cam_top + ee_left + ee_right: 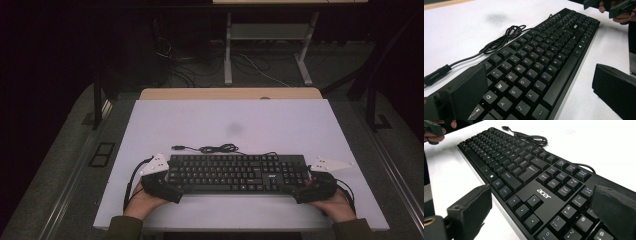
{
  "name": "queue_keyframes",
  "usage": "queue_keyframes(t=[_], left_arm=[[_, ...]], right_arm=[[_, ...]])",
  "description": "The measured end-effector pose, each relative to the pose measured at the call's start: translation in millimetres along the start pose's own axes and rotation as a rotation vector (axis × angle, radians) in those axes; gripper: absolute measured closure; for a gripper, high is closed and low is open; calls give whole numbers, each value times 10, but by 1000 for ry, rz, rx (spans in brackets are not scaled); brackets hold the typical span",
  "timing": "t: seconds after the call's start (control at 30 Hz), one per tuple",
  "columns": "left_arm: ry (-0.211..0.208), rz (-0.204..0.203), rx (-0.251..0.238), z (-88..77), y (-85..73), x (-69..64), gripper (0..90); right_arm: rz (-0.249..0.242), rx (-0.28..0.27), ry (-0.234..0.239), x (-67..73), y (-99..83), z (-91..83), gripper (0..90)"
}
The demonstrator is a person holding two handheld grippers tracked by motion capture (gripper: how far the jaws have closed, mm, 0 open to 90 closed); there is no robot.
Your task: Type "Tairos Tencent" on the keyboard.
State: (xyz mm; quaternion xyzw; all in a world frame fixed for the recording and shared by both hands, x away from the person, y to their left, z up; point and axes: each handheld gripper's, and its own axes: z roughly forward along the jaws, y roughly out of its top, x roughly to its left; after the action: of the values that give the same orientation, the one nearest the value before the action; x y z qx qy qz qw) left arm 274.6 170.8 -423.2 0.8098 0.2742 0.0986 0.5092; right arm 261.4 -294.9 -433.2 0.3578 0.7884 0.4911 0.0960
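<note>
Claws sit at both ends of the black keyboard (237,172), low in the middle of the high view on the white bench (225,125). Left claw (167,182) is wide open around the keyboard's left end, gripping nothing. Right claw (307,186) is wide open around the right end, also gripping nothing. Each claw is dark and hard to make out from above. Behind the keys, the cord (212,148) lies bunched, its plug tiny.
</note>
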Motion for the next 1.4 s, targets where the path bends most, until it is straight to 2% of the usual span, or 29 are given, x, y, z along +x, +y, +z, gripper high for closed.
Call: queue_keyframes(t=[0.8, 1.4], left_arm=[[-7, -4, -16, 18, 27, -18, 0], [-7, -1, -12, 31, 36, -47, 0]], right_arm=[[19, -33, 40, 54, 98, 36, 36], [4, -36, 58, 104, 174, 130, 36]])
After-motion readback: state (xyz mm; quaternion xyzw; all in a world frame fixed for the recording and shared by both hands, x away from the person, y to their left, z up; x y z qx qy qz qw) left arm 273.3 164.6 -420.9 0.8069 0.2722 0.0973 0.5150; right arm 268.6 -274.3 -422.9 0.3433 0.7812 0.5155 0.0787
